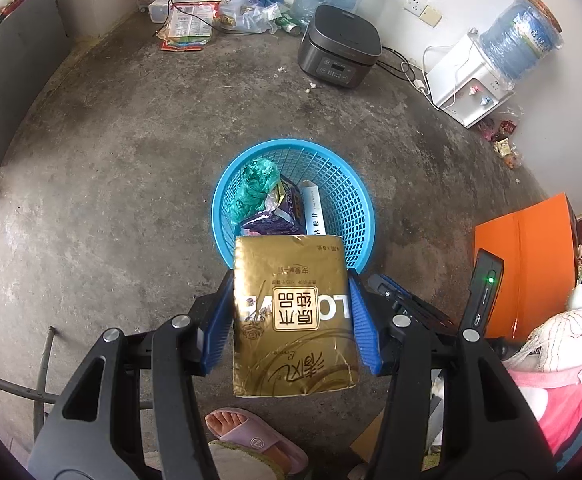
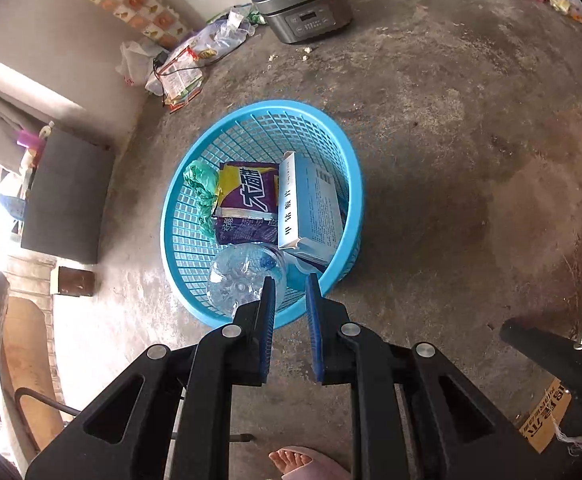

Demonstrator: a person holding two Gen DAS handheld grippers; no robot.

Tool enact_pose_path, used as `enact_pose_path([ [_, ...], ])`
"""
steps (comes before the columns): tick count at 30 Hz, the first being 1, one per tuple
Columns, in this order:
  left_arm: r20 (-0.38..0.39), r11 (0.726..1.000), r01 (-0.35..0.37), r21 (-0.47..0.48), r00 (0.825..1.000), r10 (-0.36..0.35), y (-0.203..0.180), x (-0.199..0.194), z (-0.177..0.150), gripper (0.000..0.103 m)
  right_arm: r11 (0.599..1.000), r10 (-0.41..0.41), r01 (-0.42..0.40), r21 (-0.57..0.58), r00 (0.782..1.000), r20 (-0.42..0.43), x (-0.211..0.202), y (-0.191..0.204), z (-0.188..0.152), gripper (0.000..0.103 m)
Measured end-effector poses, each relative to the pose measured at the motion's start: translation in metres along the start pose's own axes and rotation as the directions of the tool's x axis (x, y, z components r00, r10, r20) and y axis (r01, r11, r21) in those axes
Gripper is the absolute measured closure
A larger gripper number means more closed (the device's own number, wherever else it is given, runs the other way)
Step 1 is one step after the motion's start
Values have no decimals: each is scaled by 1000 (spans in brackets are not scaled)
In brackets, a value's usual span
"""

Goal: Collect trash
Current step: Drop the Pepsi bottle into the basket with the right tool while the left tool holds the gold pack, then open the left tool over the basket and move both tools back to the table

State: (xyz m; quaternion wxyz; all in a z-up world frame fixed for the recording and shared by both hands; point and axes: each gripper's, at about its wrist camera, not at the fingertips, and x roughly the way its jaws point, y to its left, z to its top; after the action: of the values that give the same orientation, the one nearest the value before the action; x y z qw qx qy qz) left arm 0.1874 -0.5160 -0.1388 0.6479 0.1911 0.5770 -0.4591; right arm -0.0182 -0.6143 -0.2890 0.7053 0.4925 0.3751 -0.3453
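The left gripper (image 1: 293,300) is clamped on a gold pack (image 1: 293,316), its blue pads pressing both long sides so the flat pack rides level, its far edge over the near rim of the blue basket (image 1: 347,184), probably lined up for a drop; inside lie a green bag (image 1: 253,184), a purple packet (image 2: 247,204) and a white box (image 2: 311,204); a clear bottle (image 2: 243,276) rests at the near wall; the right gripper (image 2: 291,292), jaws a little apart and holding nothing, hangs just above that rim, beside the bottle.
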Motion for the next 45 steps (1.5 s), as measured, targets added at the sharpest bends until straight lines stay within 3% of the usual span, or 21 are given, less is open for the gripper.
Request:
enact_pose_path([
  [1, 5, 1000, 2, -5, 1000, -2, -2, 4, 6, 51, 1000, 0, 0, 5, 1000, 9, -6, -2, -1, 87],
  [4, 54, 998, -50, -42, 997, 53, -1, 15, 22, 30, 1000, 2, -3, 5, 1000, 24, -19, -4, -3, 87],
  [6, 92, 994, -84, -67, 992, 90, 3, 16, 27, 30, 1000, 8, -8, 10, 999, 34, -26, -6, -1, 87],
  [11, 146, 995, -69, -72, 986, 79, 7, -10, 20, 30, 1000, 19, -18, -16, 999, 50, -37, 0, -1, 87],
  [16, 227, 997, -59, -47, 971, 68, 8, -59, 6, 30, 998, 30, -25, -63, 996, 79, -48, 19, -5, 87],
  [20, 312, 998, -54, -19, 949, 57, 5, -108, -12, 30, 988, 50, -31, -150, 991, 123, -68, 46, -11, 87],
  [23, 385, 998, -56, 0, 921, 52, 7, -149, -34, 27, 971, 86, -47, -232, 983, 161, -89, 72, -18, 81],
  [26, 454, 998, -61, -6, 889, 56, 16, -186, -60, 20, 941, 139, -56, -335, 963, 230, -119, 103, -32, 58],
  [28, 488, 997, -75, -19, 870, 75, 25, -209, -79, 20, 909, 181, -57, -412, 946, 268, -139, 124, -44, 53],
  [33, 565, 988, -122, -90, 811, 152, 55, -265, -129, 17, 818, 289, -68, -571, 907, 307, -179, 175, -78, 25],
  [39, 623, 955, -163, -247, 728, 286, 102, -328, -195, 15, 723, 399, -91, -685, 865, 305, -213, 224, -118, 10],
  [45, 633, 905, -196, -377, 659, 406, 139, -372, -258, 15, 655, 479, -162, -738, 845, 239, -232, 261, -156, 7],
])
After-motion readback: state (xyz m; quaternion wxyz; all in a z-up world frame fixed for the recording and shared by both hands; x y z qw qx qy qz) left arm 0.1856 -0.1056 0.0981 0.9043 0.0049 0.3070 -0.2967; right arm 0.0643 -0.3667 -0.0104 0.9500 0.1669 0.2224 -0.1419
